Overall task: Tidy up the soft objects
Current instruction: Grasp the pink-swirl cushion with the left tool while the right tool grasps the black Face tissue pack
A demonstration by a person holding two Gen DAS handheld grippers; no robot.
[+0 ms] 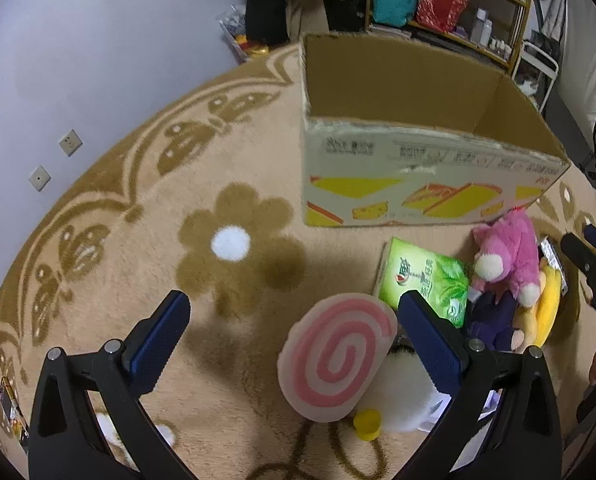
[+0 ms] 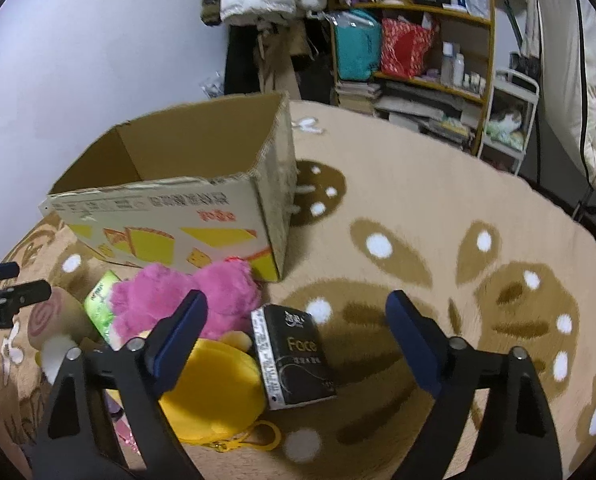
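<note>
Two handheld grippers hover over a beige plush carpet with brown flower and butterfly patterns [image 1: 110, 184], both with fingers spread wide and holding nothing. An open cardboard box printed with yellow cake pictures [image 1: 417, 184] stands upright on the carpet, flaps gone and its visible inside bare, which suggests it is the collecting bin for the soft things. Those things lie in a loose heap just in front of the box's printed wall: a round flat cushion with a pink spiral on white [image 1: 335, 354], a green tea-printed tissue pack [image 1: 429, 280], a pink plush bear [image 1: 505, 252] lying on its side over a dark purple plush toy [image 1: 491, 320], a yellow plush pouch with a yellow clip ring [image 2: 212, 392], and a black tissue pack lettered "Face" [image 2: 294, 360]. A white fluffy toy with a small yellow cap-like part [image 1: 401, 404] sits under the cushion's edge. The left gripper [image 1: 294, 328] is lowered with the spiral cushion lying between its open fingers, seemingly lined up for a grasp. The right gripper [image 2: 296, 320] brackets the black tissue pack and the edge of the yellow pouch, its left finger [image 2: 182, 332] overlapping the pink bear in view. Nothing appears to be in the box, so the sorting looks barely begun.
</note>
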